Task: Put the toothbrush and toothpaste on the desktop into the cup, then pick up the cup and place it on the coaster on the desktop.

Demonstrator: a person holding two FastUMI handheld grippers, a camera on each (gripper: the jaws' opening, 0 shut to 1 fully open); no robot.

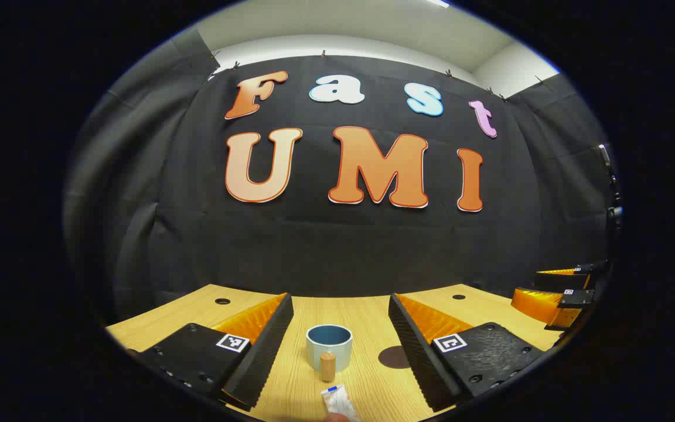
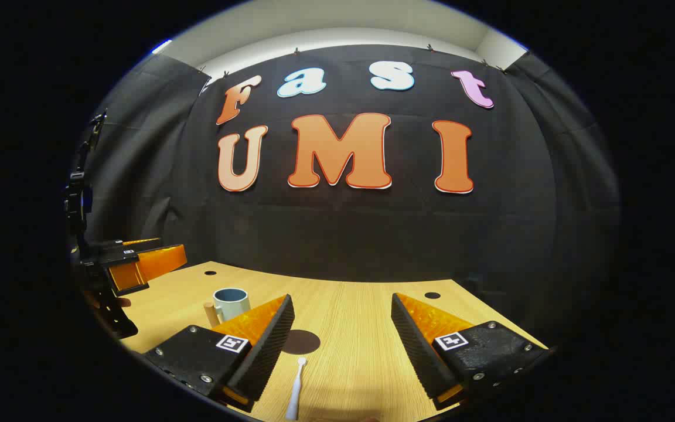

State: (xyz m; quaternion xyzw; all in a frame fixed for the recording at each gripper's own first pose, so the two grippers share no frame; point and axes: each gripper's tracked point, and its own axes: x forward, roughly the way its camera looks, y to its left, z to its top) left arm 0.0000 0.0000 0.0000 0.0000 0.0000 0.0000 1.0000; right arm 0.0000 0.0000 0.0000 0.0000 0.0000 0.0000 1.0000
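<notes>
On tabletop [image 1: 367, 316], toothpaste tube [image 1: 337, 401] soft, light: pinch mid-body. Toothbrush [image 2: 295, 390] thin, stiff, slippery: grip handle. Left gripper [image 1: 340, 346], right gripper [image 2: 343, 346] wide open, empty.

Each tool [image 1: 340, 334] has black bodies dotted with screws. Square black-and-white markers sit on top. The fingers [image 1: 267, 346] are ridged inside.

Open desktop [image 2: 361, 328] around the cup [image 1: 329, 347], with small items close by.
We see bare wood behind the cup up to the booth wall, and to its left. Just in front of the cup lies the toothpaste [image 1: 338, 403], barring a low approach from that side; the dark coaster [image 1: 395, 356] lies flat just to its right. The toothbrush [image 2: 295, 391] lies in front of the coaster. The right gripper [image 1: 554, 296] hangs well to the cup's right.
</notes>
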